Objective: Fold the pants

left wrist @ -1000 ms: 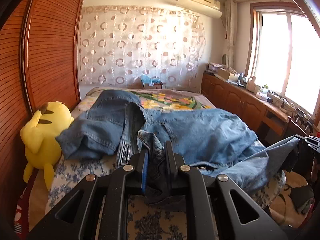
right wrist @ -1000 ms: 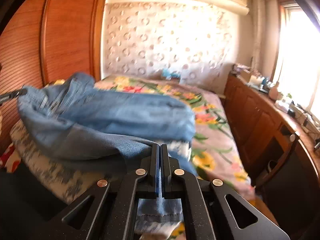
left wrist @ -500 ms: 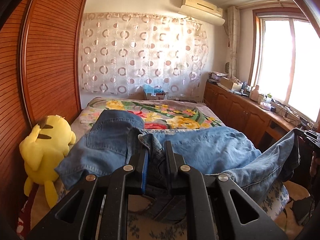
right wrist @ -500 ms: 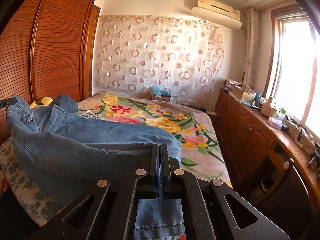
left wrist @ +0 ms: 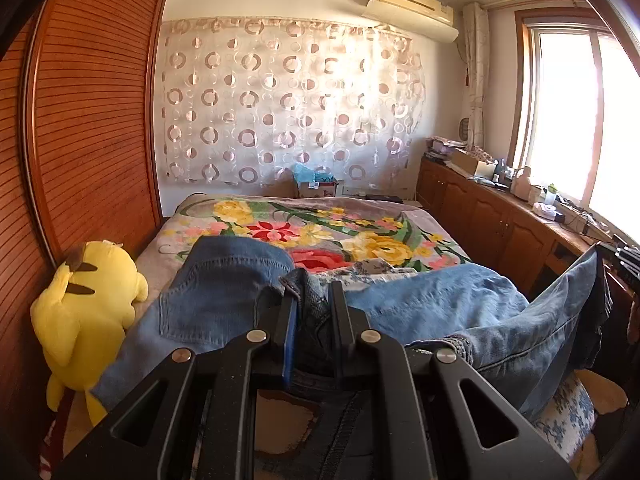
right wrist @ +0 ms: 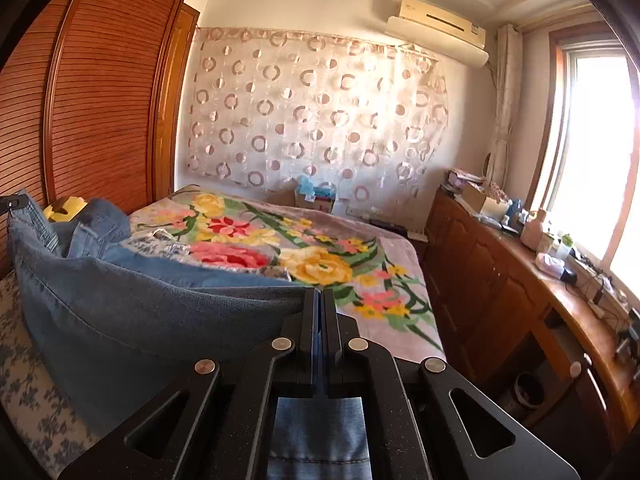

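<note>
Blue jeans (left wrist: 224,296) hang stretched over the near end of the bed between my two grippers. My left gripper (left wrist: 310,300) is shut on a bunched fold of the waistband, with a back pocket showing to its left. In the right wrist view the jeans (right wrist: 132,320) sag in a broad sling, and my right gripper (right wrist: 321,300) is shut on the leg end, whose hem hangs below the jaws. The right gripper also shows at the far right edge of the left wrist view, the left gripper at the far left edge of the right wrist view.
A bed with a floral blanket (left wrist: 320,232) fills the middle. A yellow plush toy (left wrist: 88,312) leans against the wooden wardrobe (left wrist: 88,120) on the left. A low wooden cabinet (right wrist: 520,280) with clutter runs under the window on the right. A box (left wrist: 316,184) stands at the bed's far end.
Both grippers have drawn back toward the foot of the bed and risen a little, dragging the jeans off the blanket. More of the floral blanket now shows, and the jeans hang tauter.
</note>
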`<move>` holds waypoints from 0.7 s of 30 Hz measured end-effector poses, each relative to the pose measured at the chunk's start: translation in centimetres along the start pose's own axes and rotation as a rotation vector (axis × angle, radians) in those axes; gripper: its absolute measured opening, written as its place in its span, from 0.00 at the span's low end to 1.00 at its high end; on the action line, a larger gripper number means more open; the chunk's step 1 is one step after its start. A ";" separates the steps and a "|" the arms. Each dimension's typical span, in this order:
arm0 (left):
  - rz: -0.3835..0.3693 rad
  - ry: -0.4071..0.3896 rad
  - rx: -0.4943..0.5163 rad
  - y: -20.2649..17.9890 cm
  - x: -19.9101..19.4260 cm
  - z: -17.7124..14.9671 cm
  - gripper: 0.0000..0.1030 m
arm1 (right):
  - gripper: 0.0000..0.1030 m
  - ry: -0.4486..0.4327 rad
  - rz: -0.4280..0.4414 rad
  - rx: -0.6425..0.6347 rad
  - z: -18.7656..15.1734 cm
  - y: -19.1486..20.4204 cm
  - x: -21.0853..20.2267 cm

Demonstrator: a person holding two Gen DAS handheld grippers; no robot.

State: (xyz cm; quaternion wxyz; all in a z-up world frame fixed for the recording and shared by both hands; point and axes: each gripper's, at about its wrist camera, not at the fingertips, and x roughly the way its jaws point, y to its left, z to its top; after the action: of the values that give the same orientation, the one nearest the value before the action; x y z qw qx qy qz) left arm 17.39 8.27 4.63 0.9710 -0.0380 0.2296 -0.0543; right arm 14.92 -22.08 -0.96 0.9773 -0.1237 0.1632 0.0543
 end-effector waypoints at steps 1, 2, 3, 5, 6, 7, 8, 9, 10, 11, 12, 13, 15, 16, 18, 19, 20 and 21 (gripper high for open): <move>0.001 0.001 -0.001 0.1 0.3 0.3 0.15 | 0.00 -0.002 -0.003 -0.005 0.3 0.0 0.5; 0.002 0.002 -0.002 0.1 0.7 0.5 0.15 | 0.00 -0.004 -0.007 -0.010 0.6 0.1 1.0; 0.004 0.002 -0.002 0.2 1.1 0.8 0.15 | 0.00 -0.006 -0.008 -0.012 0.8 0.1 1.5; 0.010 0.005 0.001 0.3 1.9 1.2 0.15 | 0.00 -0.007 -0.011 -0.019 1.0 0.3 2.4; 0.012 0.008 0.001 0.3 2.3 1.3 0.15 | 0.00 -0.006 -0.014 -0.023 0.9 0.4 2.8; 0.014 0.012 0.001 0.4 2.8 1.4 0.15 | 0.00 -0.005 -0.016 -0.026 1.0 0.5 3.3; 0.017 0.015 0.001 0.5 3.1 1.5 0.15 | 0.00 -0.003 -0.015 -0.027 0.8 0.4 3.5; 0.020 0.021 0.000 0.6 3.7 1.6 0.15 | 0.00 -0.001 -0.015 -0.027 0.7 0.4 3.9; 0.021 0.026 -0.001 0.7 4.1 1.6 0.15 | 0.00 0.004 -0.017 -0.028 0.6 0.5 4.5; 0.023 0.031 -0.002 0.8 4.6 1.7 0.15 | 0.00 0.009 -0.018 -0.030 0.5 0.6 4.8; 0.025 0.034 -0.002 0.8 4.9 1.8 0.15 | 0.00 0.012 -0.019 -0.032 0.5 0.6 5.2; 0.027 0.039 -0.004 0.9 5.3 1.8 0.15 | 0.00 0.018 -0.021 -0.033 0.5 0.6 5.7; 0.029 0.047 -0.008 1.1 6.1 2.1 0.15 | 0.00 0.023 -0.025 -0.036 0.7 0.5 6.3; 0.031 0.051 -0.009 1.2 6.6 2.3 0.15 | 0.00 0.025 -0.027 -0.038 0.9 0.5 6.6; 0.038 0.054 -0.007 1.1 7.2 2.4 0.15 | 0.00 0.028 -0.030 -0.042 1.3 0.5 7.3; 0.044 0.057 -0.003 1.1 7.7 2.5 0.15 | 0.00 0.031 -0.031 -0.041 1.4 0.5 7.8; 0.051 0.062 0.000 1.2 8.2 2.5 0.15 | 0.00 0.036 -0.031 -0.041 1.6 0.4 8.1; 0.053 0.065 0.001 1.2 8.5 2.5 0.15 | 0.00 0.043 -0.031 -0.041 1.7 0.5 8.7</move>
State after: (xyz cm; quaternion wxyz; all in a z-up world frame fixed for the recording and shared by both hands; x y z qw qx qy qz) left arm 26.21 8.55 2.96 0.9641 -0.0297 0.2622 -0.0298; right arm 23.57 -20.63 -2.44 0.9715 -0.1475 0.1812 0.0399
